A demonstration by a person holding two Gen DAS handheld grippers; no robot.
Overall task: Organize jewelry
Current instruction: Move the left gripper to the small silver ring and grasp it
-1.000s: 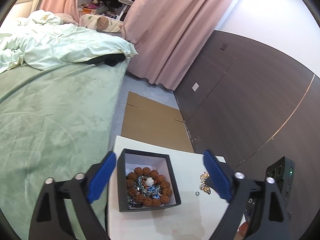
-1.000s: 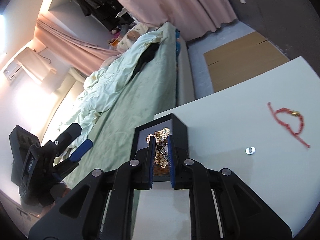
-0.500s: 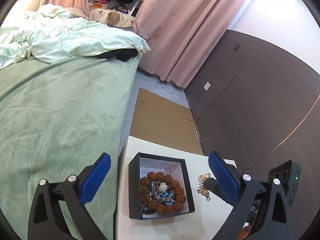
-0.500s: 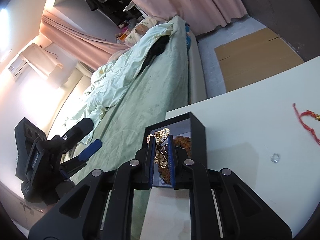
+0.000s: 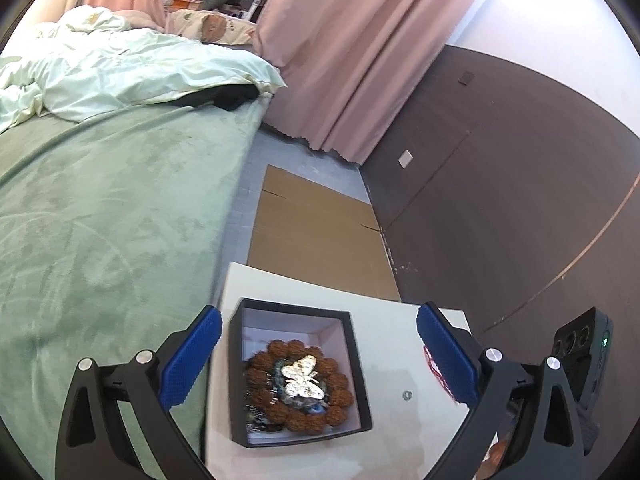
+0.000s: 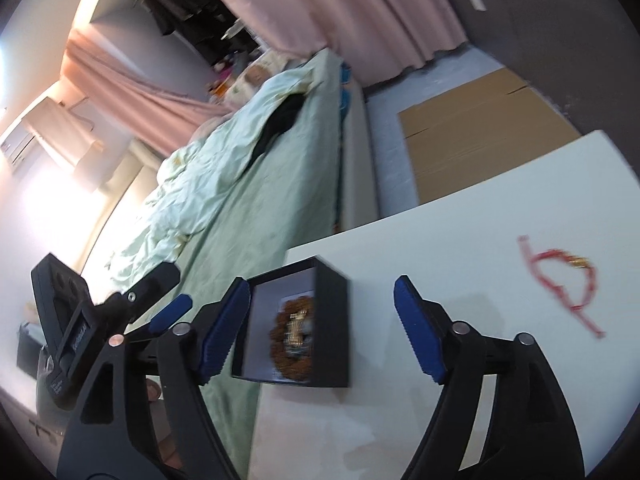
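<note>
**Butterfly piece lies in the box, clear of both grippers**

The right gripper [image 6: 320, 332] has just been opening; its 2 fingers stand apart with nothing between the pads. The gold butterfly [image 5: 303, 377] lies ahead of them inside the black box [image 5: 358, 364], on the brown bead bracelet [image 5: 340, 384]. The left gripper [image 5: 318, 354] stands wide apart too, the box between and beyond its fingers, untouched. A red cord bracelet [image 6: 560, 280] lies right of the right fingers on the white table [image 6: 460, 240].

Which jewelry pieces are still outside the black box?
The red cord bracelet and the small silver ring lie on the white table; the others are boxed.
</note>
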